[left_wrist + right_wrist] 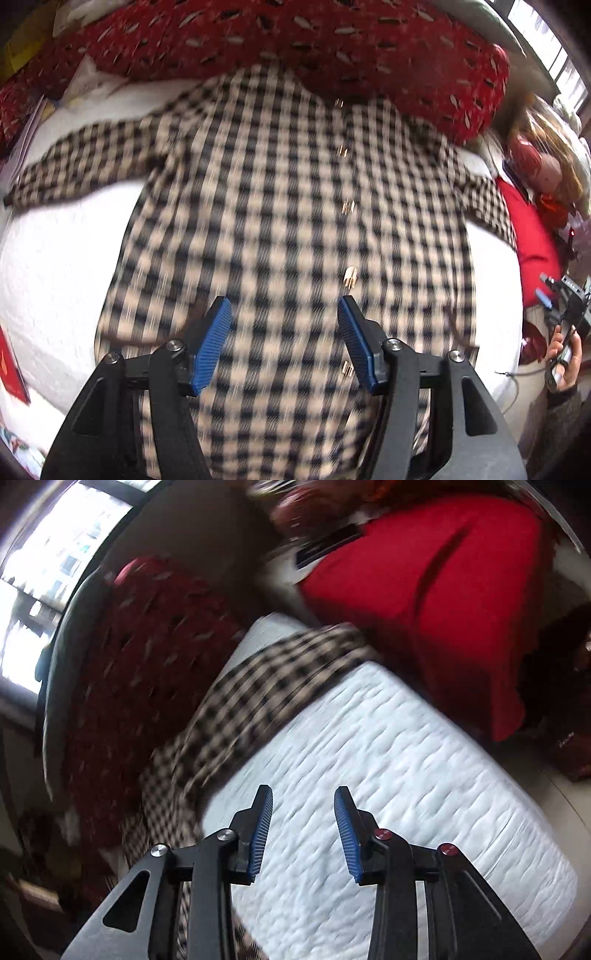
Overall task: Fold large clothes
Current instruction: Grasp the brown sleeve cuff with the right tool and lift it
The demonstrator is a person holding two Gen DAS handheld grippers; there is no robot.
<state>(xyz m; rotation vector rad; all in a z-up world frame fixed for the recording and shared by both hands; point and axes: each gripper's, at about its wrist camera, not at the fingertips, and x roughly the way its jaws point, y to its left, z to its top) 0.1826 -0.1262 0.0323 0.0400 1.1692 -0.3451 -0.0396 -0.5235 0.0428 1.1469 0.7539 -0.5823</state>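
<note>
White quilted bed, checked coat spread flat across it.
Coat fills centre of left view, sleeves out to both sides, red blanket at top. Left gripper spread wide over coat, holding nothing. Right gripper spread too, over bare bed, coat sleeve upper left; red pillow upper right.

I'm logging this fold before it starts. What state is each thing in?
Checked coat: spread flat on the bed, buttoned, sleeves out, not folded.
Left hand-held gripper: open, empty, above the coat's lower half.
Right hand-held gripper: open, empty, over the white mattress.
Red patterned blanket: bunched beyond the collar.
Red pillow: lying at the mattress edge.
</note>
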